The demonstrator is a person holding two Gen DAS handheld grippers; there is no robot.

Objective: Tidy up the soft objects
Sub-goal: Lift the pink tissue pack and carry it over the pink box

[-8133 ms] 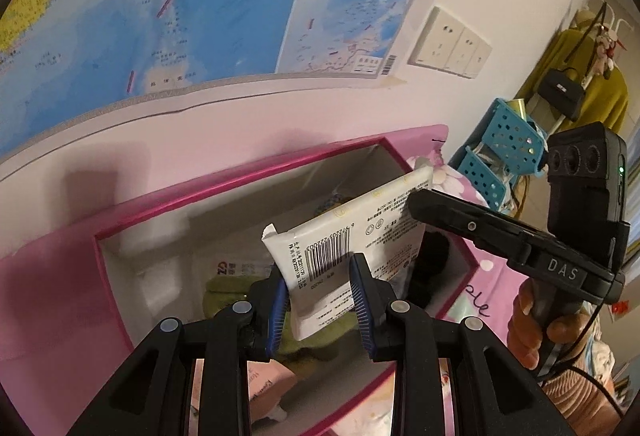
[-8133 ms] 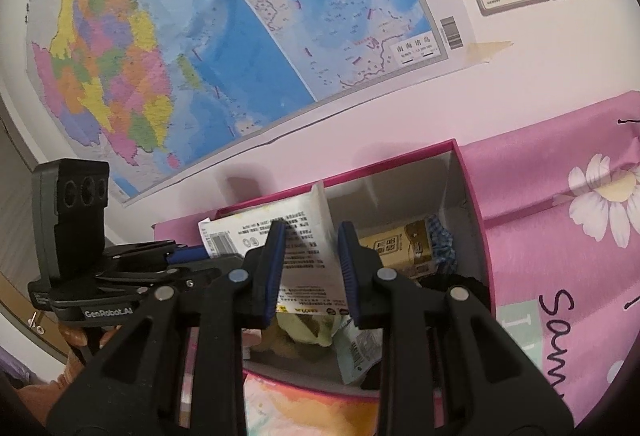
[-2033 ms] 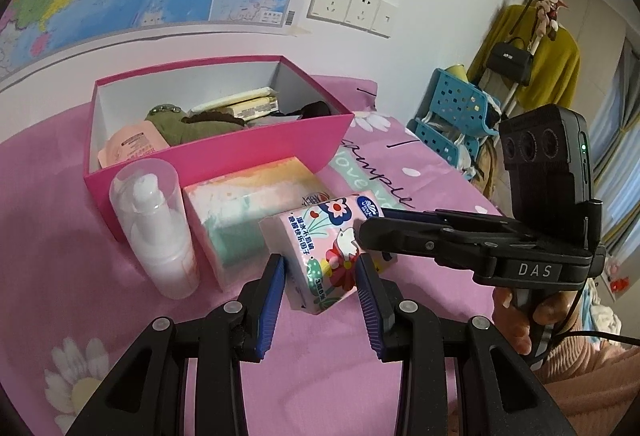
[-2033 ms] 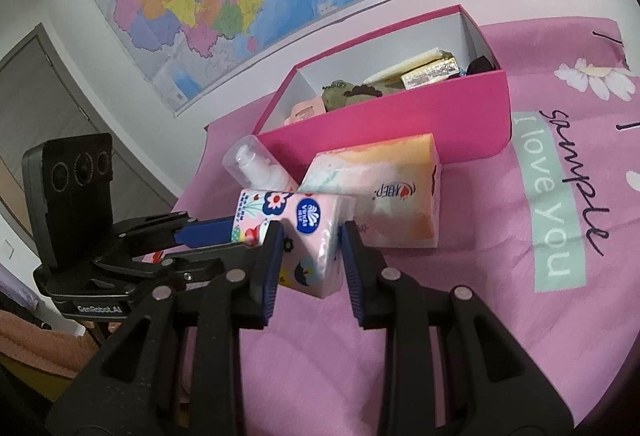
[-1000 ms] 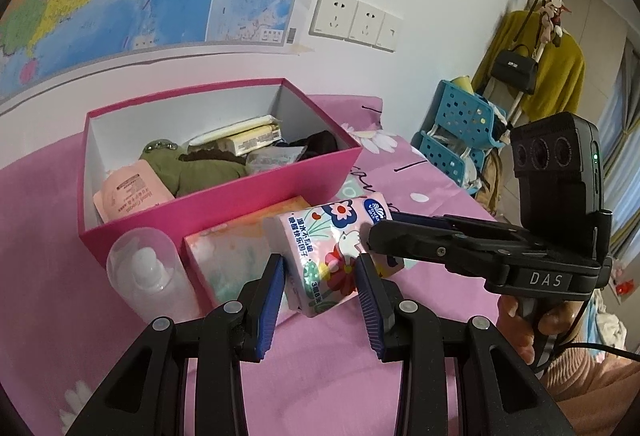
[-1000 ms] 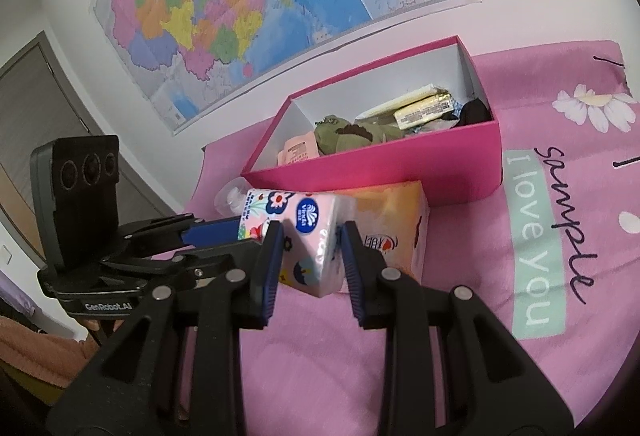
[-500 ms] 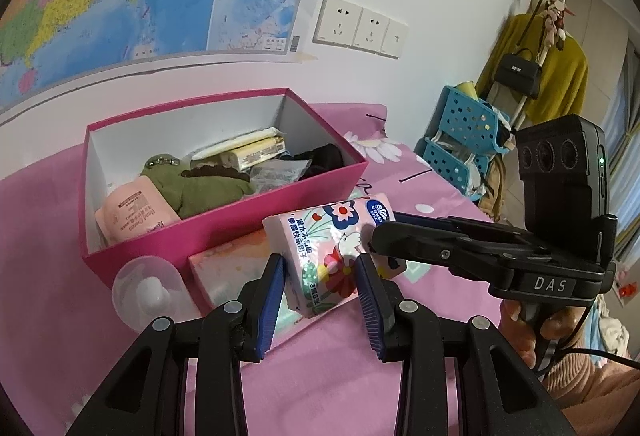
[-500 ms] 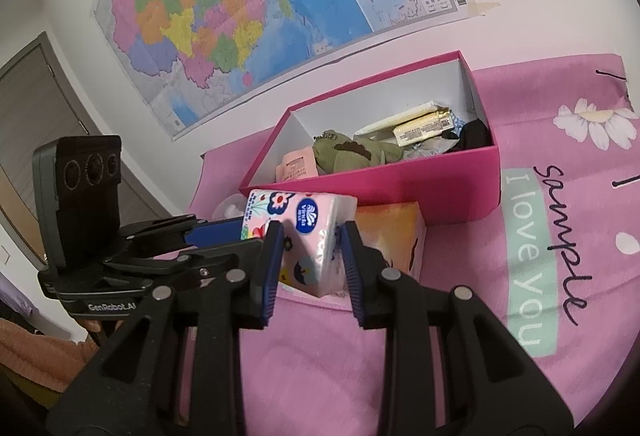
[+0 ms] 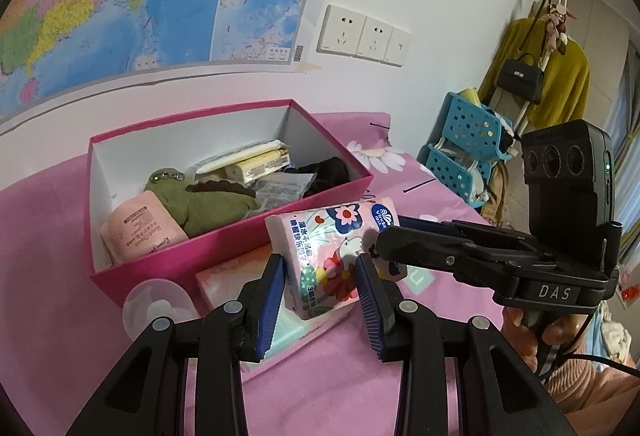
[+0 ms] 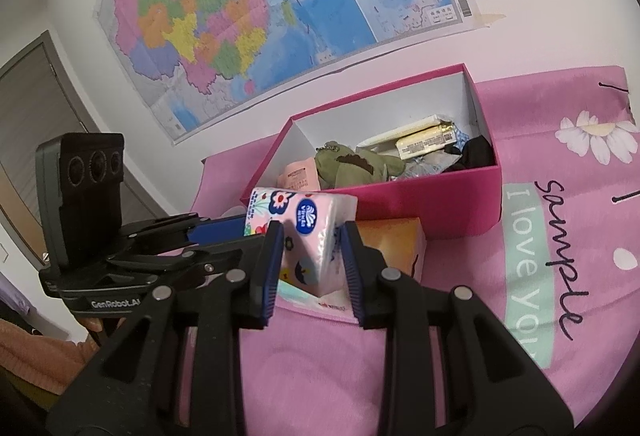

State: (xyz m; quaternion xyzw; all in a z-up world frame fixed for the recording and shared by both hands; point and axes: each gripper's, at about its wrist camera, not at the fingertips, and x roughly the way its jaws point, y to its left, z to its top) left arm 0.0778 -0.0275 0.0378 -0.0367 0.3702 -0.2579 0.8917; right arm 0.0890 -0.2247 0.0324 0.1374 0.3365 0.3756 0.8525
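Pink floral tissue pack clamped by left tool and right tool, one magenta box, one tissue box

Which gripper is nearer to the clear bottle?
Left. The left gripper holds the tissue pack just beside the bottle; the right gripper grips the pack's far end.

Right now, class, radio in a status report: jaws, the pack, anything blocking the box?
Left gripper and right gripper both shut on the flowered pink tissue pack, held above the cloth. Open magenta cardboard box ahead, partly filled. Pastel tissue packet lies between.
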